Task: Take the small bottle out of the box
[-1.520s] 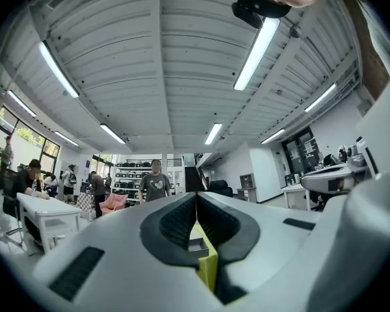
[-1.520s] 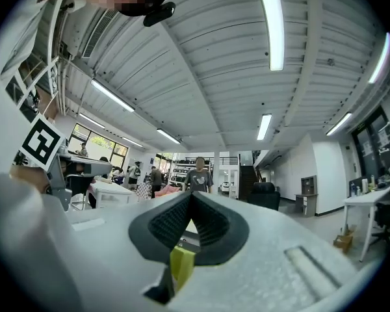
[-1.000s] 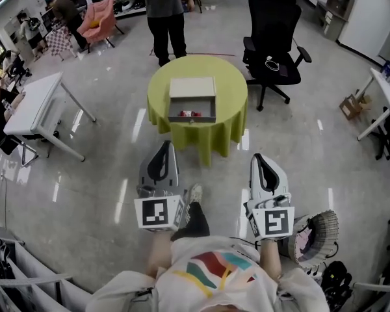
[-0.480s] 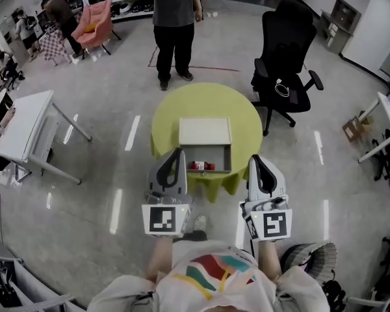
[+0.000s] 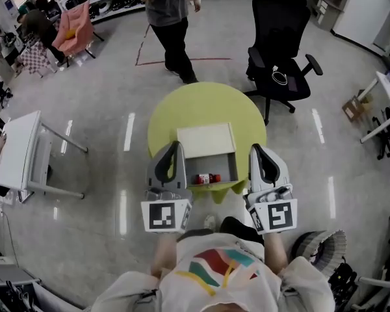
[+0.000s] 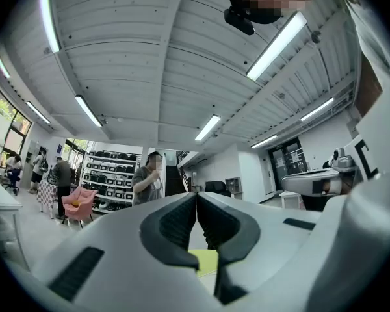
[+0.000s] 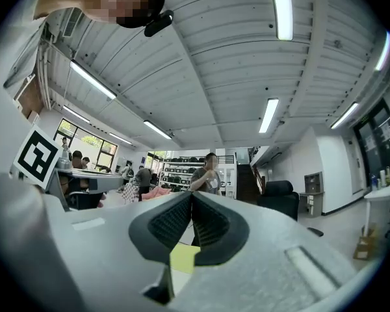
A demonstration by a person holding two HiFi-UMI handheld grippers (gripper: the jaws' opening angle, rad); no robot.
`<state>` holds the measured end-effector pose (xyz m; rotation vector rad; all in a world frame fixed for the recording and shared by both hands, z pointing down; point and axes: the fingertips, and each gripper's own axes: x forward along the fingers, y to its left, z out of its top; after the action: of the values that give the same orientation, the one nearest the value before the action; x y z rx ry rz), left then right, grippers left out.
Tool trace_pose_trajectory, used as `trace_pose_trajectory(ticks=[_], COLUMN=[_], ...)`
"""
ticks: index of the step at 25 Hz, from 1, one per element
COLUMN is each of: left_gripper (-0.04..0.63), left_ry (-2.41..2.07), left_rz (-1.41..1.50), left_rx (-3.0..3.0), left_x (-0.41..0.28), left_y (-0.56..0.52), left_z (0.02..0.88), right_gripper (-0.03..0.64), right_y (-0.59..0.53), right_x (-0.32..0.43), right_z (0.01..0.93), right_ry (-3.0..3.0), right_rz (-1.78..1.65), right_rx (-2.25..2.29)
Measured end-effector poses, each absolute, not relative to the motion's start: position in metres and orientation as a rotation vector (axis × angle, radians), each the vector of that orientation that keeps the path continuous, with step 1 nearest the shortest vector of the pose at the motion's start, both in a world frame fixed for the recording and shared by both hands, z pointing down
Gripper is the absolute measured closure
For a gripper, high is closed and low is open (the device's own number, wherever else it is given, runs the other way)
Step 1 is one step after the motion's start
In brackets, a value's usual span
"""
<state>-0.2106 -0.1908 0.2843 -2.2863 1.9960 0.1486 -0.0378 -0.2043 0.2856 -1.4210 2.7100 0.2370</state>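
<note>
Both grippers have closed in on the round green table (image 5: pixel 201 103), which stood well ahead of them a second ago. Left gripper (image 5: pixel 173 149): jaws pressed together, nothing between the pads. Right gripper (image 5: pixel 257 151): jaws likewise closed and empty. The small bottle (image 5: pixel 207 178) lies on its side in the open front compartment of the box (image 5: pixel 205 140). In the head view it sits between the two grippers, just short of their fingertips, touched by neither

Glossy grey floor (image 5: pixel 104 96), black office chair (image 5: pixel 283 34), pink chair (image 5: pixel 71 23), white desk (image 5: pixel 19 149), ceiling strip lights (image 7: pixel 281 8)
</note>
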Motion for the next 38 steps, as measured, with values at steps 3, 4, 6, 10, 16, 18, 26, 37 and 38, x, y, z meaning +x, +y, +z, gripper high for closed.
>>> trace_pose_trajectory(ticks=[3, 4, 6, 10, 16, 18, 26, 37, 38], left_gripper=[0.58, 0.58, 0.58, 0.58, 0.578, 0.578, 0.468, 0.35, 0.351], left_ry=[1.989, 1.986, 1.983, 1.989, 1.98, 1.947, 1.802, 1.328, 1.306], left_rz=[0.157, 0.158, 0.157, 0.153, 0.093, 0.051, -0.114, -0.648, -0.686], left_rx=[-2.289, -2.284, -2.276, -2.251, -2.258, -2.283, -2.528, -2.691, -2.715], left_x=[-0.21, -0.21, -0.208, -0.203, -0.197, -0.193, -0.166, -0.122, -0.121], left_y=[-0.202, -0.205, -0.209, -0.219, -0.23, -0.24, -0.261, -0.279, -0.28], left_z=[0.285, 0.283, 0.28, 0.276, 0.275, 0.274, 0.298, 0.372, 0.381], right_gripper=[0.612, 0.612, 0.612, 0.612, 0.612, 0.612, 0.612, 0.612, 0.612], right_y=[-0.222, -0.228, -0.236, -0.245, -0.251, -0.257, -0.265, -0.268, -0.268], right_x=[-0.04, -0.041, -0.042, -0.038, -0.029, -0.024, -0.013, -0.004, -0.003], right_z=[0.293, 0.295, 0.296, 0.29, 0.294, 0.296, 0.313, 0.331, 0.333], right_ry=[2.726, 2.732, 2.736, 2.736, 2.779, 2.793, 2.867, 2.93, 2.937], right_rz=[0.196, 0.184, 0.171, 0.188, 0.197, 0.202, 0.152, 0.082, 0.07], right_rx=[-1.418, -1.411, -1.396, -1.357, -1.316, -1.312, -1.296, -1.233, -1.23])
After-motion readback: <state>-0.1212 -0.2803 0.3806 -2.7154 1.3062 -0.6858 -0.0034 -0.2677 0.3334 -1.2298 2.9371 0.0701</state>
